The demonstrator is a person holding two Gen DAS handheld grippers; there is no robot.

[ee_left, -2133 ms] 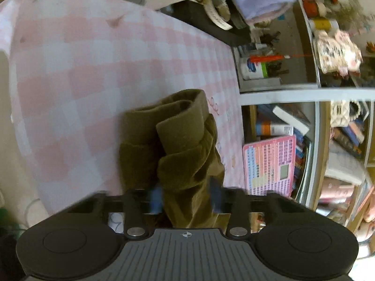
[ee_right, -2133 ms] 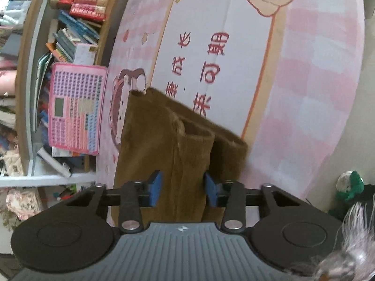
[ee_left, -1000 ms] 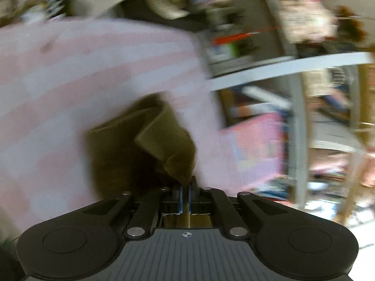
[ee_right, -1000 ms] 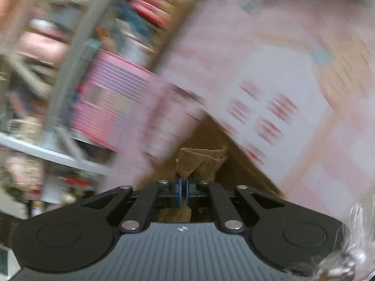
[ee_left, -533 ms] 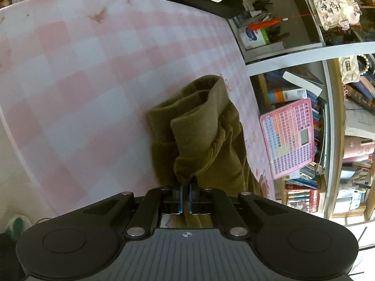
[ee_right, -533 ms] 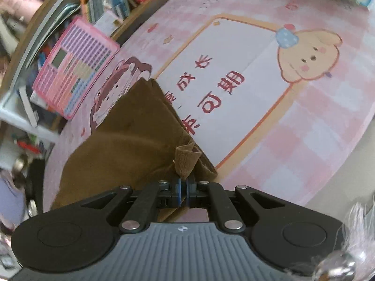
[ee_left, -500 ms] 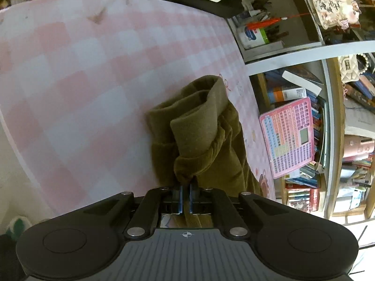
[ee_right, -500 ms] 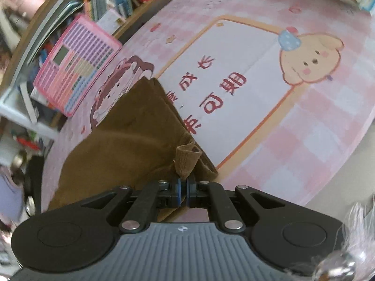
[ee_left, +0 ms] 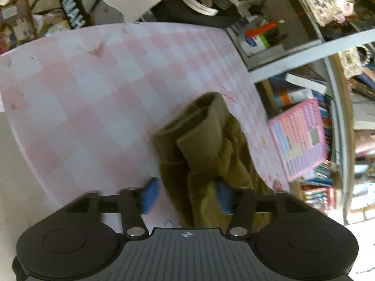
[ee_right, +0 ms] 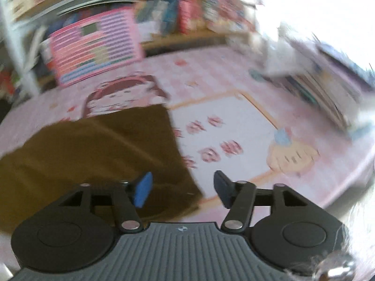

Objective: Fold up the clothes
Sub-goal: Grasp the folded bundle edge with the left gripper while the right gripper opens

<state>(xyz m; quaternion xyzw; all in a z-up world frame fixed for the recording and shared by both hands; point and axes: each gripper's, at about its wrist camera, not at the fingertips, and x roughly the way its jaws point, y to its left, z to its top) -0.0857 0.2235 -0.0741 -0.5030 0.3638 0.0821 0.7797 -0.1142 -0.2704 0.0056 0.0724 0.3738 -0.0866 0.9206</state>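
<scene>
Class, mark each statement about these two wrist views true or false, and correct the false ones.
1. The brown garment lies on a pink checked tablecloth. True.
2. The left tongs are clamped shut on the cloth. False: their jaws are opening, with a fold of cloth between them but not pinched.
3. A pink keyboard toy stands by the bookshelf. True.
4. The right tongs hold a book. False: they hold nothing; their jaws are opening over the garment's edge.
5. The garment is blue. False: it is brown.
</scene>
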